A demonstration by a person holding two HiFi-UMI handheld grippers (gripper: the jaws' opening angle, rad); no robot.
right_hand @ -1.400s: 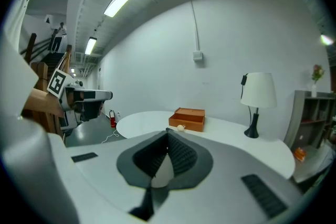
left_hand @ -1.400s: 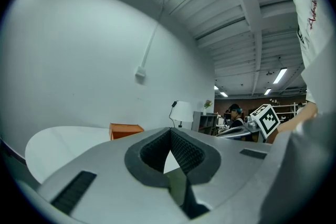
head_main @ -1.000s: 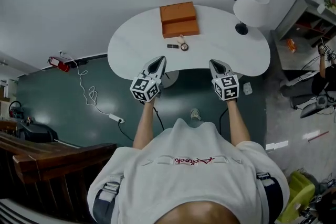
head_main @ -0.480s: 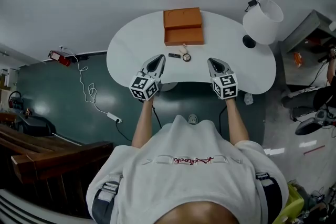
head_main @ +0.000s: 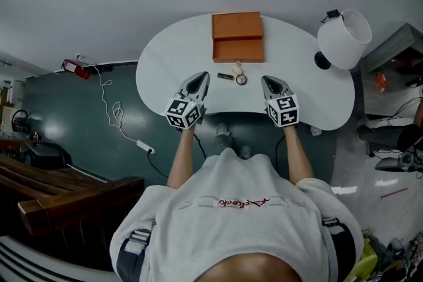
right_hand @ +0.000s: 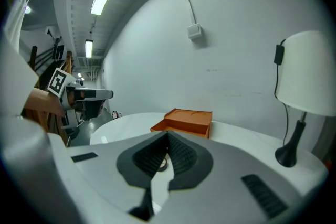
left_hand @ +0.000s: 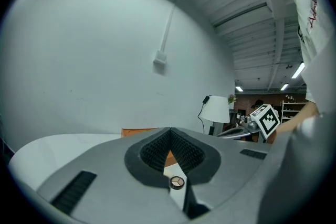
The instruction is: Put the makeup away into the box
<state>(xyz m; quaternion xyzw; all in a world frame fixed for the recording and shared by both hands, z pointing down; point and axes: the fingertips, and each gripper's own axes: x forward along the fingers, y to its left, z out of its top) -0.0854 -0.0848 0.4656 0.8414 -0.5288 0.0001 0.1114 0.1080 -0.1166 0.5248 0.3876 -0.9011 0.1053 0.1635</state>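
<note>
My left gripper point(head_main: 200, 78) and right gripper point(head_main: 269, 81) hang side by side over the near edge of the white table point(head_main: 172, 63), well apart from each other. On both, the jaws are pressed together at the tips with nothing gripped (a small notch behind the tips lets me see through to the tabletop).

Just past the tips, in the space between the two grippers, the makeup lies on the table. There is a short black tube point(head_main: 225, 76), with a round compact point(head_main: 241, 80) just to its right. A small pale piece point(head_main: 237, 67) sits right behind the compact; I cannot tell what it is. None of it touches my jaws.

Behind the makeup stands the orange box point(head_main: 237, 26), its lower tray slid out toward me. Farther off to the right, at the table's end, is a lamp point(head_main: 344, 38) with a white shade. A plain pale wall rises beyond the table.
</note>
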